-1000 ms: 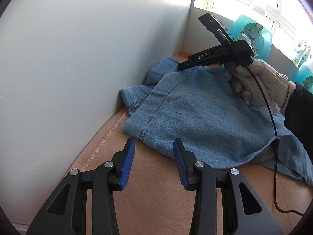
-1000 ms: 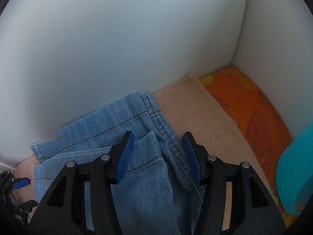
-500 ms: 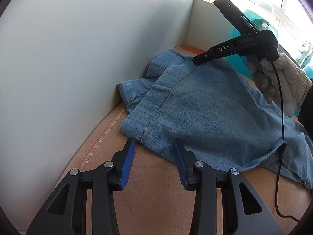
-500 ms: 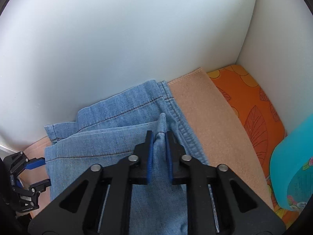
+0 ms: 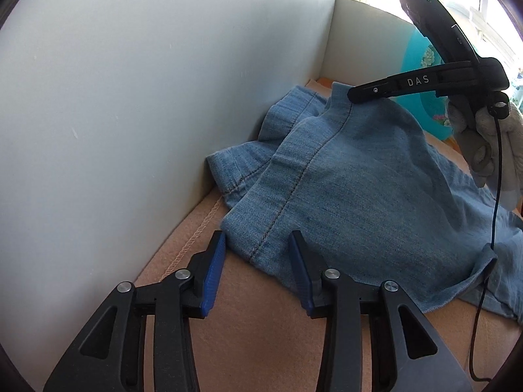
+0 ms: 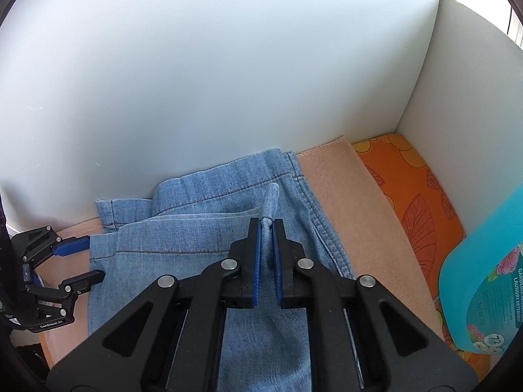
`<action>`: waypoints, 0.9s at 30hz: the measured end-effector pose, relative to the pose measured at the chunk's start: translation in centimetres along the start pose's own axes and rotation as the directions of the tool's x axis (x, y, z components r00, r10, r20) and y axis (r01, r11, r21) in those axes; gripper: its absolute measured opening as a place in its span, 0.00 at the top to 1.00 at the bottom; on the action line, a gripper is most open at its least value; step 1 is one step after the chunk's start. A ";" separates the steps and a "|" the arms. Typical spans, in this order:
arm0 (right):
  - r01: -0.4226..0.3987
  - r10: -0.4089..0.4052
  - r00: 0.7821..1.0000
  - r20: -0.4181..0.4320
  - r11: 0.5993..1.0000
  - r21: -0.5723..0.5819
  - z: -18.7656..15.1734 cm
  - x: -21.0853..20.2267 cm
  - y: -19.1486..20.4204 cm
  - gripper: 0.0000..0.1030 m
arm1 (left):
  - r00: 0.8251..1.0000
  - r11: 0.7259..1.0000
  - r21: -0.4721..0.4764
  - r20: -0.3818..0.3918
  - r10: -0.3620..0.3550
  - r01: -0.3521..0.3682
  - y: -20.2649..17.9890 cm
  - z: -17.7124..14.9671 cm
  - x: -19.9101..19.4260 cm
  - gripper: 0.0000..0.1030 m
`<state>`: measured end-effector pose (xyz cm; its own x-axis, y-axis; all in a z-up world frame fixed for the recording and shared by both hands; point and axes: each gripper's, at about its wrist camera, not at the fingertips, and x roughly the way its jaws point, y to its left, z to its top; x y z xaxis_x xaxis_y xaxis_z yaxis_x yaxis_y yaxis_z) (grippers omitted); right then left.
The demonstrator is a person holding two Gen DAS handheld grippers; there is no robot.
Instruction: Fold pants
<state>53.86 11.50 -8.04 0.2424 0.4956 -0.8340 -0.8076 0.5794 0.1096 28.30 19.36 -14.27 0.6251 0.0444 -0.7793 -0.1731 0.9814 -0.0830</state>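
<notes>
White walls (image 6: 228, 65) enclose a tan cloth-covered surface (image 5: 261, 336). On it, against the back wall, lie your light-blue denim pants (image 5: 359, 196). Your right hand-held gripper (image 6: 267, 225), jaws just closed, is clamped on a raised fold of the denim. Your left hand-held gripper (image 5: 258, 245) has been narrowing; its blue pads (image 5: 212, 274) stand apart either side of the pants' near corner, seemingly not yet pressing it. A turquoise detergent bottle (image 6: 483, 294) stands right.

Pants (image 6: 202, 228) on a blanket (image 6: 330, 189) against the back wall (image 6: 212, 65), patterned cloth (image 6: 412, 183) right of the blanket, detergent bottle (image 6: 487, 277) at far right
</notes>
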 end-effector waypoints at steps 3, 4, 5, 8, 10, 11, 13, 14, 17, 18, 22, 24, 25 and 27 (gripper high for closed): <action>0.018 -0.018 0.999 0.027 1.000 0.000 0.1 0.2 -0.1 0.93 | 1.000 1.000 0.022 0.021 -0.009 0.008 -0.5 0.0 -0.5 0.84; 0.026 -0.026 0.999 0.043 1.000 0.002 0.1 -0.3 0.0 0.94 | 0.999 1.000 0.024 0.040 -0.006 0.005 -0.6 -0.1 -0.9 0.85; 0.040 -0.041 0.997 0.058 0.999 0.007 0.2 -1.0 -0.1 0.94 | 0.998 1.000 0.026 0.065 -0.001 -0.001 -0.7 -0.1 -1.5 0.85; 0.063 -0.065 0.992 0.107 0.998 0.025 1.0 -2.7 -0.2 0.94 | 0.992 0.999 0.032 0.126 0.006 -0.010 -0.5 -0.2 -3.1 0.86; 0.086 -0.089 0.987 0.137 0.996 0.025 1.8 -3.3 -0.1 0.94 | 0.989 1.000 0.020 0.151 -0.001 -0.002 -0.3 0.1 -3.8 0.86; 0.092 -0.095 0.985 0.147 0.995 0.026 2.3 -3.3 -0.1 0.94 | 0.987 1.000 0.017 0.160 -0.004 0.002 -0.2 0.3 -4.0 0.86; 0.094 -0.095 0.984 0.152 0.995 0.014 3.2 -3.3 0.2 0.94 | 0.982 1.000 0.018 0.187 0.015 -0.019 0.0 0.6 -4.5 0.86; 0.111 -0.112 0.981 0.156 0.994 0.013 3.7 -2.9 0.3 0.94 | 0.981 0.999 0.023 0.195 0.025 -0.031 0.0 0.7 -4.5 0.86; 0.112 -0.114 0.981 0.156 0.993 0.022 4.8 -1.7 0.4 0.94 | 0.979 0.998 0.021 0.198 0.049 -0.054 0.4 0.9 -4.4 0.86; 0.110 -0.113 0.982 0.153 0.994 0.024 4.9 -1.2 0.5 0.94 | 0.980 0.998 0.019 0.193 0.055 -0.060 0.5 0.8 -4.5 0.86; 0.132 -0.134 0.985 0.108 0.991 0.029 4.6 1.8 0.1 0.94 | 0.979 0.994 0.049 0.185 0.083 -0.093 -0.2 0.6 -3.6 0.86; 0.133 -0.137 0.987 0.085 0.990 0.046 4.2 2.8 -0.3 0.94 | 0.979 0.992 0.067 0.178 0.097 -0.110 -0.6 0.5 -3.0 0.86; 0.131 -0.135 0.988 0.080 0.990 0.054 3.9 3.1 -0.4 0.94 | 0.981 0.990 0.076 0.163 0.103 -0.117 -0.8 0.6 -2.6 0.86; 0.119 -0.124 0.990 0.067 0.991 0.068 3.7 3.3 -0.4 0.94 | 0.979 0.988 0.081 0.168 0.115 -0.130 -1.0 0.8 -2.5 0.86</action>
<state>56.99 15.24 -8.82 0.3758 0.4624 -0.8031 -0.7346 0.6769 0.0460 27.50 18.40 -11.73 0.7200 0.1878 -0.6680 -0.1907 0.9792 0.0697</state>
